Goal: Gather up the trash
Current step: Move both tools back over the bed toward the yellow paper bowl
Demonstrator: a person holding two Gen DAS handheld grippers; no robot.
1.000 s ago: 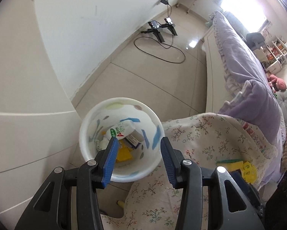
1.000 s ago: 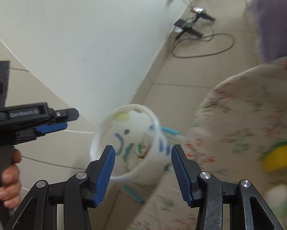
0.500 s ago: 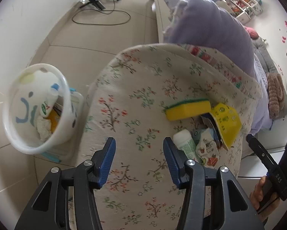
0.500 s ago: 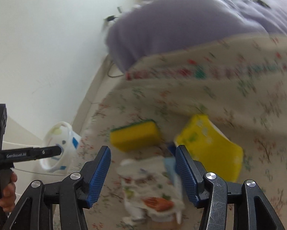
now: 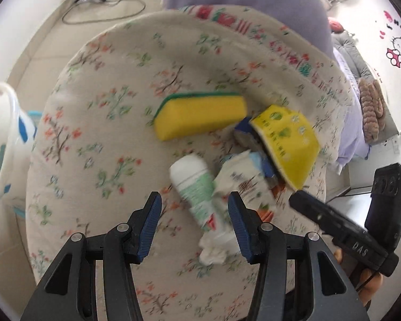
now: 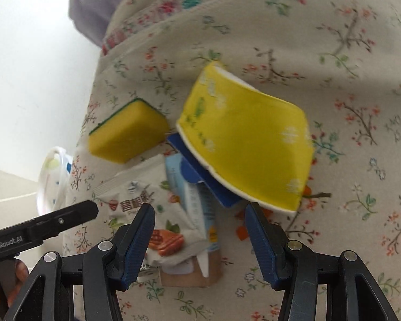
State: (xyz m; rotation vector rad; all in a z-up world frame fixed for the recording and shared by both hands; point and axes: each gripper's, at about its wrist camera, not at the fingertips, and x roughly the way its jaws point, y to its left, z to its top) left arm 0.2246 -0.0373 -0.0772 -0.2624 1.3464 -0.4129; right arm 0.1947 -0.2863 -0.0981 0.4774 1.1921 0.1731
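Both grippers hang spread and empty over the cushion (image 5: 98, 123), left gripper (image 5: 194, 228) flanking the bottle (image 5: 197, 184), right gripper (image 6: 200, 236) flanking the wrapper (image 6: 157, 214).

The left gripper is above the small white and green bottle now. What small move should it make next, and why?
Probably lower the left gripper a little and close on the bottle. Its jaws are open and empty, and the bottle lies on the flowered cloth just ahead, between the two fingers. A crumpled wrapper touches the bottle's right side, so the right finger may catch it too.
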